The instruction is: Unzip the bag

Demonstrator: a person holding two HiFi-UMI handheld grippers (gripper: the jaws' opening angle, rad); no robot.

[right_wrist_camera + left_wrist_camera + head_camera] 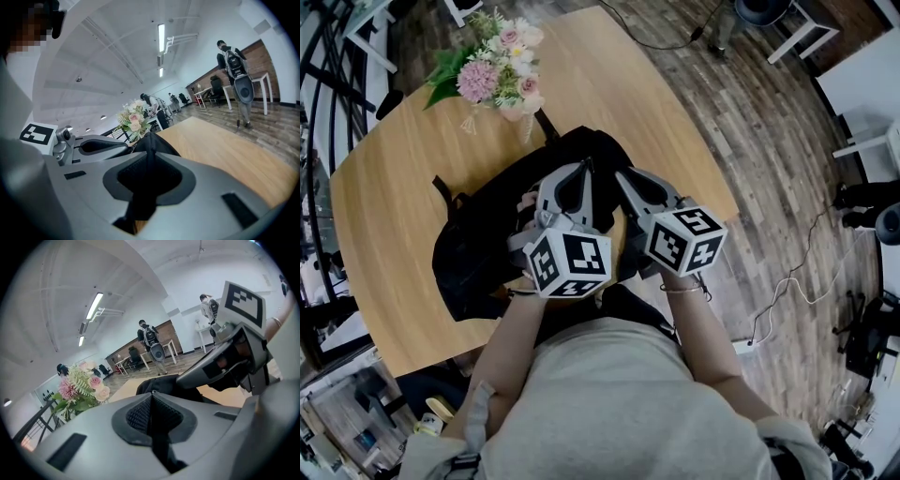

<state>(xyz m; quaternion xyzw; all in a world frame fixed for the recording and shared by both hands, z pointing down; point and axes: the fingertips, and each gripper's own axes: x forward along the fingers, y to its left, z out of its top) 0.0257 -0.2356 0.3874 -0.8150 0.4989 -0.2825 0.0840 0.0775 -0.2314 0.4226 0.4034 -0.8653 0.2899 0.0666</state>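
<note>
Left gripper (585, 169): jaws fully together above the black bag (478, 248). Right gripper (621, 175): clamped on a fold of its fabric. Bag lies on wooden table (384, 216).

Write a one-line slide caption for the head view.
Left tool and right tool side by side at a black bag on a wooden table, the right one pinching fabric; flowers beyond.

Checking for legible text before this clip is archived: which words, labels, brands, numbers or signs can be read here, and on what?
No readable text anywhere.
Marker cubes: only black-and-white square patterns, no letters or digits.
Black bag: no label or brand can be made out.
</note>
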